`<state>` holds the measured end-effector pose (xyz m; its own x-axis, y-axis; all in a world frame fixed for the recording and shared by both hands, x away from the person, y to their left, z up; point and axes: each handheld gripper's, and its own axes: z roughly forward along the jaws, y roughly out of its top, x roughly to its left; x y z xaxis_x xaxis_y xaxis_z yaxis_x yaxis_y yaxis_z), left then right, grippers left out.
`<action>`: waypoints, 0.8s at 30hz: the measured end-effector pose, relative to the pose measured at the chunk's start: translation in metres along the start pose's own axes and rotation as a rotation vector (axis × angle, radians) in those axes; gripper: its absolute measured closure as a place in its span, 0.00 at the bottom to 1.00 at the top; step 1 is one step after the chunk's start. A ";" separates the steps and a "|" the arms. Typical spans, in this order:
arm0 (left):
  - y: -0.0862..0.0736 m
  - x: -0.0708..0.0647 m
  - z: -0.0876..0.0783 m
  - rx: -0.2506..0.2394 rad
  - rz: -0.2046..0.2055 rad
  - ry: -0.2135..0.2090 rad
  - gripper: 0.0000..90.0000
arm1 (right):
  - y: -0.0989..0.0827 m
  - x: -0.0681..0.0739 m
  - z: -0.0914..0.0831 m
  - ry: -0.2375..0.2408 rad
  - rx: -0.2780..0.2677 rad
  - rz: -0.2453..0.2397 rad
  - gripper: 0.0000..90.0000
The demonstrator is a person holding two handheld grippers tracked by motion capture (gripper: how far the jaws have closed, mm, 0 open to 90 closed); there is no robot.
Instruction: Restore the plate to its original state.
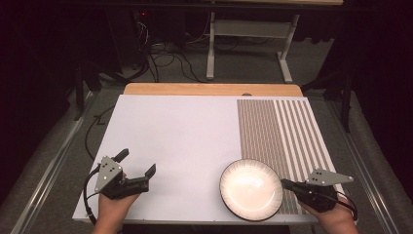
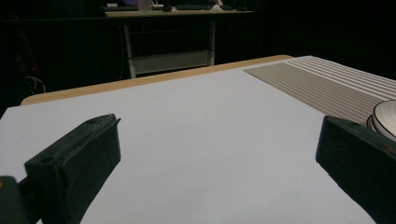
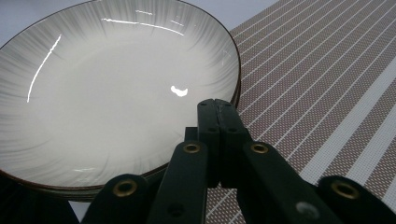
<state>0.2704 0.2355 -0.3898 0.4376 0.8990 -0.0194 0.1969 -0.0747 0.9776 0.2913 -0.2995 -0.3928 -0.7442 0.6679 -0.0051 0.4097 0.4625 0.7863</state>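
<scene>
A round white plate (image 1: pixel 251 189) with a dark rim rests near the table's front edge, half on the striped mat (image 1: pixel 282 131). My right gripper (image 1: pixel 283 183) is shut, and its joined tips sit at the plate's right rim. In the right gripper view the closed jaws (image 3: pixel 217 105) point over the rim of the plate (image 3: pixel 107 93); whether they touch it I cannot tell. My left gripper (image 1: pixel 136 163) is held at the front left with its jaws wide open and nothing between them. The left gripper view looks between those open jaws (image 2: pixel 215 149) across bare white table, with the plate's edge (image 2: pixel 387 116) at far right.
The white tabletop (image 1: pixel 180 136) has a wooden strip (image 1: pixel 209 89) along its far edge. The brown and white striped mat (image 3: pixel 327 84) covers the right part. Beyond the table stand a desk frame (image 1: pixel 248 44) and loose cables (image 1: pixel 165 61) on the floor.
</scene>
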 end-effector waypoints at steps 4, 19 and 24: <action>0.000 0.000 0.000 0.001 -0.001 0.000 0.01 | 0.001 -0.001 -0.001 -0.001 -0.015 0.001 1.00; -0.003 0.001 0.003 0.017 -0.007 -0.010 0.01 | 0.008 -0.012 -0.017 -0.188 -0.235 0.128 0.72; -0.003 0.004 0.002 0.015 -0.010 -0.009 0.01 | 0.007 -0.021 -0.017 -0.250 -0.274 0.157 0.50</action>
<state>0.2729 0.2385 -0.3936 0.4432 0.8959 -0.0313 0.2146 -0.0722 0.9740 0.3007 -0.3207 -0.3767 -0.5186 0.8550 0.0050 0.3276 0.1933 0.9248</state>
